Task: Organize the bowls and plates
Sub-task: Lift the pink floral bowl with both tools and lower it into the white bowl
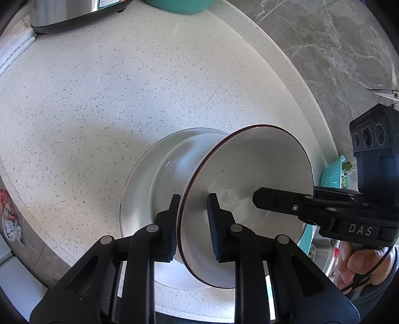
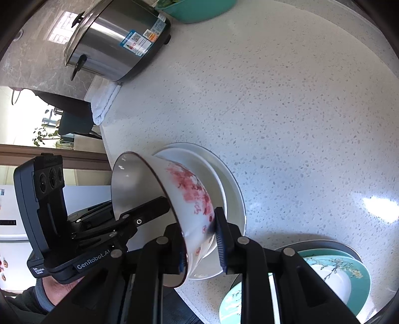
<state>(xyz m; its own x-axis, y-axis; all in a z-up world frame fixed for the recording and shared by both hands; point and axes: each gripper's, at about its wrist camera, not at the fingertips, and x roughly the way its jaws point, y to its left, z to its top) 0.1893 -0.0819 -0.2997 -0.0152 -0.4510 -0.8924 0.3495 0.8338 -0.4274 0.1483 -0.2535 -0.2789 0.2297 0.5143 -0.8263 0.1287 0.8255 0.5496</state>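
Note:
A white bowl (image 1: 249,179) with a dark rim and pink blossoms on its outside (image 2: 189,189) hangs tilted on its side over a stack of white plates (image 1: 139,179) (image 2: 232,189) on the speckled counter (image 1: 99,99). My left gripper (image 1: 193,211) straddles the rim, one pad outside and one inside, with a gap showing at the inner pad. One of its fingers (image 2: 149,208) reaches into the bowl in the right wrist view. My right gripper (image 2: 199,231) is shut on the opposite wall, its outer pad pressed on the blossoms. One of its fingers (image 1: 274,200) lies inside the bowl.
A steel rice cooker (image 2: 117,42) and a teal basin (image 2: 199,10) stand at the back of the counter, with a folded white towel (image 2: 104,104) beside them. Teal flowered plates (image 2: 349,274) lie at the lower right. A teal colander (image 1: 331,172) sits beyond the counter edge.

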